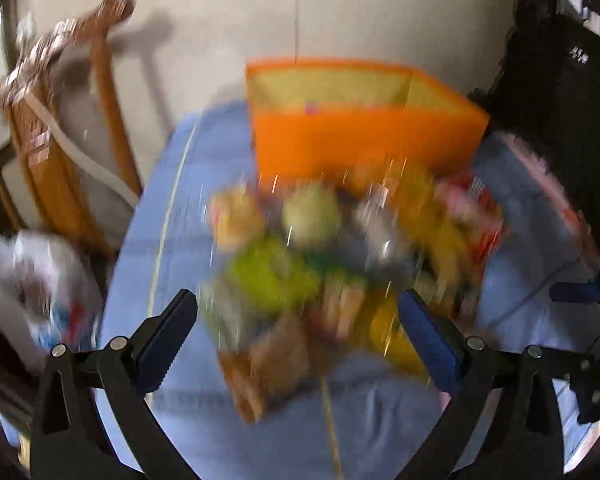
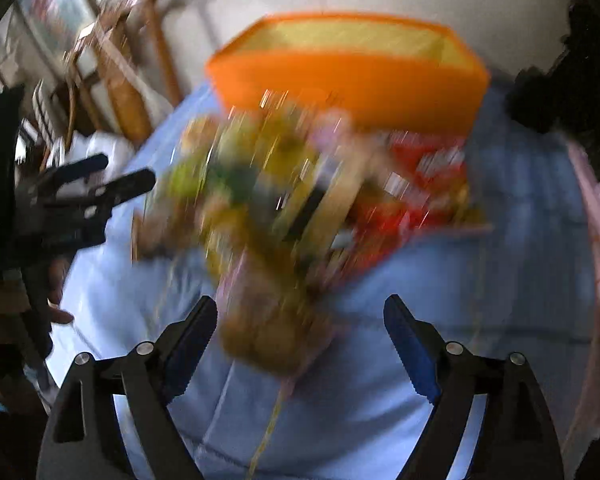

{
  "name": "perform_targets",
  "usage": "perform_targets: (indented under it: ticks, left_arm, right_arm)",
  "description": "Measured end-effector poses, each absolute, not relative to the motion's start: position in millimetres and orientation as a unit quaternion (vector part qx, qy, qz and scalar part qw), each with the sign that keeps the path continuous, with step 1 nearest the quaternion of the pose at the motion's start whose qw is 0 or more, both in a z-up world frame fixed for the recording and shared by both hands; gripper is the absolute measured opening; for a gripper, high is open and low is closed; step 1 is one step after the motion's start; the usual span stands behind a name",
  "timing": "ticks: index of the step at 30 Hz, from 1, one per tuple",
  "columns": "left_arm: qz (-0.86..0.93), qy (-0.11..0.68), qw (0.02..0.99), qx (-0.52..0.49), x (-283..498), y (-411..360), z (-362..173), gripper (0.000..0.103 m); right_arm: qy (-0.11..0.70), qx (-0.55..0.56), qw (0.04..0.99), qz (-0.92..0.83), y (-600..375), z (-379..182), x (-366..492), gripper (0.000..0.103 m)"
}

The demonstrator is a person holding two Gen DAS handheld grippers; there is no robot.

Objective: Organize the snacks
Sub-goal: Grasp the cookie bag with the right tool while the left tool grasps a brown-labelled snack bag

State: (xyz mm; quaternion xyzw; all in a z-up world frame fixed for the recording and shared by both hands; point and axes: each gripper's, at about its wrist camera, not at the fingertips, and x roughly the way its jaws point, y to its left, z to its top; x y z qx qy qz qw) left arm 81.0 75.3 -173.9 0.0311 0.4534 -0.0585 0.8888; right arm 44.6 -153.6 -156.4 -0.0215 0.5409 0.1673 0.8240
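Note:
Both views are blurred by motion. A pile of snack packets (image 1: 332,260) in green, yellow, brown and red lies on a blue cloth (image 1: 372,408), in front of an orange bin (image 1: 364,140). My left gripper (image 1: 300,320) is open and empty, above the near side of the pile. In the right wrist view the pile (image 2: 300,208) and the orange bin (image 2: 352,84) show again. My right gripper (image 2: 300,328) is open and empty, with a brown packet (image 2: 272,320) below the gap. The left gripper (image 2: 120,176) shows at the left edge there.
A wooden chair (image 1: 60,152) stands left of the table, against a white wall. A white plastic bag (image 1: 40,280) lies at the left. Dark equipment (image 1: 572,100) stands at the right. A pink-edged item (image 1: 540,184) lies at the cloth's right edge.

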Motion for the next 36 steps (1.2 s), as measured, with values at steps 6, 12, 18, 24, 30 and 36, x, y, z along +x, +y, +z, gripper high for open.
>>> perform_targets:
  ticks: [6, 12, 18, 24, 30, 36]
  left_arm:
    - [-0.053, 0.469, 0.880, 0.058, 63, 78, -213, 0.098]
    - [-0.039, 0.488, 0.870, 0.062, 84, 73, -247, 0.098]
    - [-0.036, 0.482, 0.872, 0.074, 83, 76, -258, 0.054]
    - [-0.057, 0.475, 0.877, 0.035, 73, 89, -251, 0.048]
    - [-0.085, 0.446, 0.891, 0.017, 54, 86, -227, 0.048]
    - [-0.122, 0.414, 0.902, 0.008, 45, 70, -187, 0.048]
  right_arm:
    - [0.529, -0.092, 0.821, 0.193, -127, -178, 27, 0.086]
    - [0.543, -0.103, 0.810, 0.197, -116, -205, 45, 0.089]
    - [0.547, -0.112, 0.805, 0.200, -114, -208, 44, 0.053]
    - [0.546, -0.089, 0.810, 0.193, -125, -200, 41, 0.045]
    - [0.524, -0.053, 0.825, 0.206, -137, -173, 33, 0.039]
    - [0.494, -0.024, 0.844, 0.208, -154, -134, 29, 0.038]
